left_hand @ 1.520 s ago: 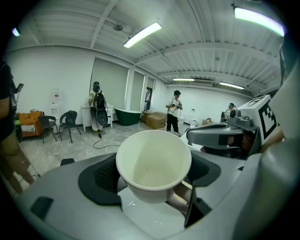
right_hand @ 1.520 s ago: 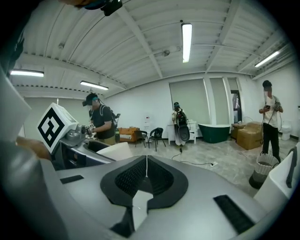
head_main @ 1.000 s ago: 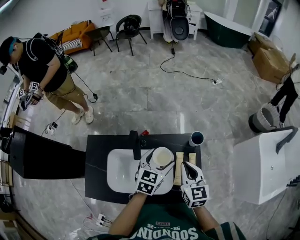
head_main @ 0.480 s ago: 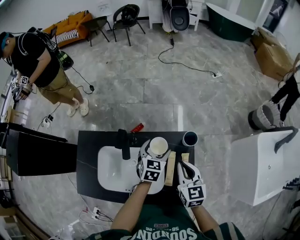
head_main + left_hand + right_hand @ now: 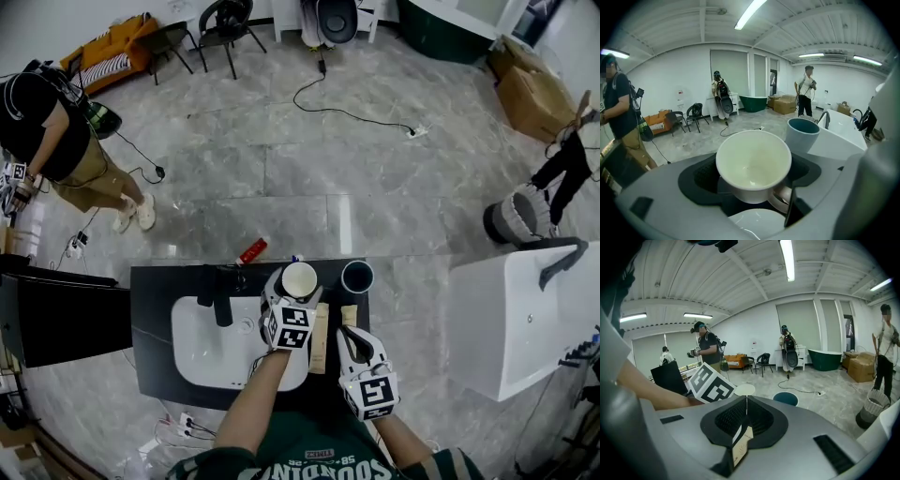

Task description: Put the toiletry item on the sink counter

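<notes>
The left hand-held gripper [image 5: 292, 302] is clamped on a white cup [image 5: 753, 161], jaws against its sides, mouth up. It holds the cup over the dark table [image 5: 155, 309], at the right edge of the white sink [image 5: 202, 352]. A blue-grey cup [image 5: 357, 277] stands on the table just ahead and to the right of this hand-held gripper. The black tap [image 5: 221, 305] is to its left, and a small red thing [image 5: 252, 250] lies ahead and to the left, near the table's far edge.

The right hand-held gripper [image 5: 351, 334] has its jaws pressed nearly together. They appear to pinch a slim beige box [image 5: 740, 446] edge-on, though the angle is poor. A longer beige box [image 5: 320, 339] lies flat on the table between the two hand-held grippers.
</notes>
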Demonstrator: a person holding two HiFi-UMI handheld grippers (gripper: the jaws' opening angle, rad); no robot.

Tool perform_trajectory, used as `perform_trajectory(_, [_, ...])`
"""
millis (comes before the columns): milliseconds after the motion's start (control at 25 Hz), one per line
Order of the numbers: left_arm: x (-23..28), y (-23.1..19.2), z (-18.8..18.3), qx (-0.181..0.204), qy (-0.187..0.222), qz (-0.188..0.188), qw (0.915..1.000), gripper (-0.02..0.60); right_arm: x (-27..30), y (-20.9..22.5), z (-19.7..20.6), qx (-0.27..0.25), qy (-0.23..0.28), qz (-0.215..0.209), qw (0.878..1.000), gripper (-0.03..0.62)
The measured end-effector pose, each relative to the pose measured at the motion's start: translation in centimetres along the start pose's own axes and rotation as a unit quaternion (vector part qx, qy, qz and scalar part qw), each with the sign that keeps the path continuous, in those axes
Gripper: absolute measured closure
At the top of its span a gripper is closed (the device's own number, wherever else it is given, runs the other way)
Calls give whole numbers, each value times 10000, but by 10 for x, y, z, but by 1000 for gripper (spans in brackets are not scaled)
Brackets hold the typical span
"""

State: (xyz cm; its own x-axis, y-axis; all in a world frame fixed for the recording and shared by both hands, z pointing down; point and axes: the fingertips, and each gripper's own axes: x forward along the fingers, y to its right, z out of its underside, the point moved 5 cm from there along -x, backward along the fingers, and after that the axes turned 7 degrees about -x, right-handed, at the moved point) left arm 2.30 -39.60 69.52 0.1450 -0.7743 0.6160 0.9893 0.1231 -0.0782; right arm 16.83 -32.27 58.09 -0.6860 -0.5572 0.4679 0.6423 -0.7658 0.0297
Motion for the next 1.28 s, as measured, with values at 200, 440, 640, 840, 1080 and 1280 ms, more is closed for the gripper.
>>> perform_trajectory(200, [21, 3, 0, 43, -11, 25, 10000, 153, 2, 11, 9, 87, -163, 28, 9998, 551])
perform_trajectory(440, [29, -2, 9, -260, 62, -173, 9995, 153, -2, 15, 22, 177, -341, 46, 9993, 551])
perform_trajectory(640, [35, 3, 15, -94, 15, -230, 9997, 153, -4, 21, 27, 222, -425, 82, 9988, 551])
perform_trajectory(840, [35, 7, 31, -57, 14, -248, 9997, 153, -5, 17, 30, 306, -437, 83, 9985, 551])
perform_trajectory(1080, [37, 5, 32, -116, 6, -181, 9998, 153, -7, 14, 28, 338, -431, 121, 9984, 551])
perform_trajectory(1280, [34, 7, 33, -61, -47, -15, 10000, 152, -13, 10, 29, 379, -384, 152, 9984, 551])
